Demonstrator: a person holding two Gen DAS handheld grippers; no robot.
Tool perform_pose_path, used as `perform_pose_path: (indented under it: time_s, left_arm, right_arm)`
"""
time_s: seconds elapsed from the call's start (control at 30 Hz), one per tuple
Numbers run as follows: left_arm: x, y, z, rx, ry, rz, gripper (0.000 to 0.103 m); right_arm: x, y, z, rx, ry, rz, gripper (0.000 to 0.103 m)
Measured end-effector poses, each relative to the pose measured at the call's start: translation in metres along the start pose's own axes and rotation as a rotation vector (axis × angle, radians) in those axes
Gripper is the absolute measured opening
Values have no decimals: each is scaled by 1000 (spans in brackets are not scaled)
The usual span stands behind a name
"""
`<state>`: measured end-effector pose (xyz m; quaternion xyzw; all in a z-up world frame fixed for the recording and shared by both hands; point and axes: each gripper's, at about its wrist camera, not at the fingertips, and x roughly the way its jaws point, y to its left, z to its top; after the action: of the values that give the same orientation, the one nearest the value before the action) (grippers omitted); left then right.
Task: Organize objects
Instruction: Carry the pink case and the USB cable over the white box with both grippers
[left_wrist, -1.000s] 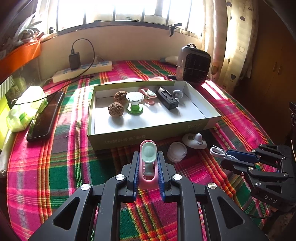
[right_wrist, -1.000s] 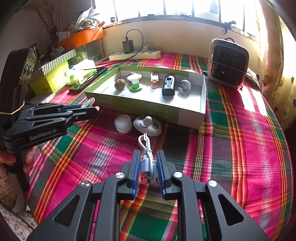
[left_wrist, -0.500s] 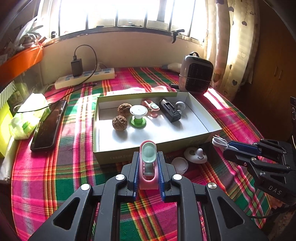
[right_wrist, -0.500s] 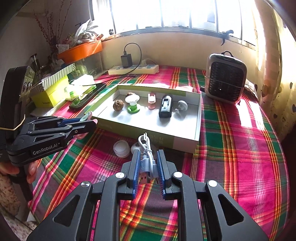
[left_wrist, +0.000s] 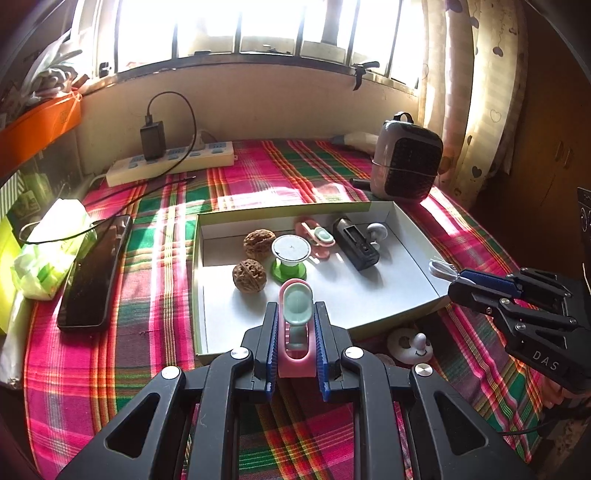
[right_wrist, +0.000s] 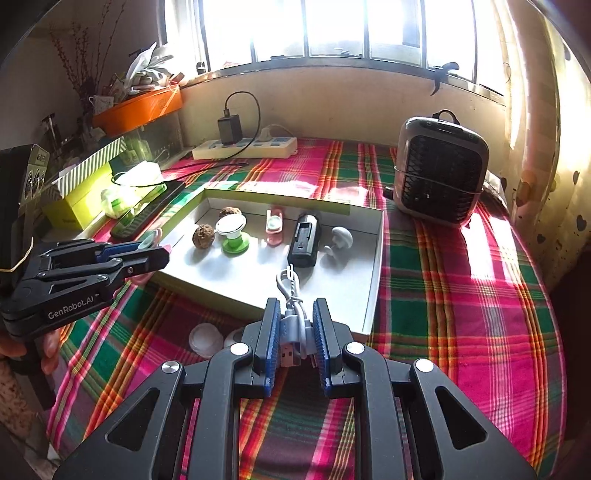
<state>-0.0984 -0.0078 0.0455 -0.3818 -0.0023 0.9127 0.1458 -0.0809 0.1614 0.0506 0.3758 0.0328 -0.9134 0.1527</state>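
My left gripper (left_wrist: 295, 314) is shut on a pink clip with a mint pad (left_wrist: 296, 317), held above the near wall of the open white box (left_wrist: 406, 236). My right gripper (right_wrist: 295, 314) is shut on a coiled white USB cable (right_wrist: 293, 314), over the box's (right_wrist: 375, 273) near right corner. The box holds two walnuts (left_wrist: 249, 275), a green-based white spool (left_wrist: 290, 258), another pink clip (left_wrist: 317, 236), a black charger (left_wrist: 356, 243) and a grey hook (left_wrist: 376, 232). The right gripper also shows in the left wrist view (left_wrist: 460, 277), and the left gripper in the right wrist view (right_wrist: 159, 254).
A white suction hook (left_wrist: 412, 345) and a clear round lid (right_wrist: 205, 338) lie on the plaid cloth in front of the box. A phone (left_wrist: 94, 273) and tissue pack (left_wrist: 48, 251) lie left. A small heater (right_wrist: 439, 170) and power strip (right_wrist: 245, 147) stand behind.
Both grippers have risen and moved forward with their loads, from the cloth in front of the box to over its near edge.
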Motion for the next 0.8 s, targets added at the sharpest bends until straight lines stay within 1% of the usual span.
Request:
perform_pose_path:
  time_s: [0.27,0.8]
  left_arm:
    - [14,4,8,-11,15,3,16]
    - [47,13,18,-26,66,14,16]
  right_arm:
    - [15,-8,13,-2,13,-20,19]
    - [55,-21,33,43,85,-78,19]
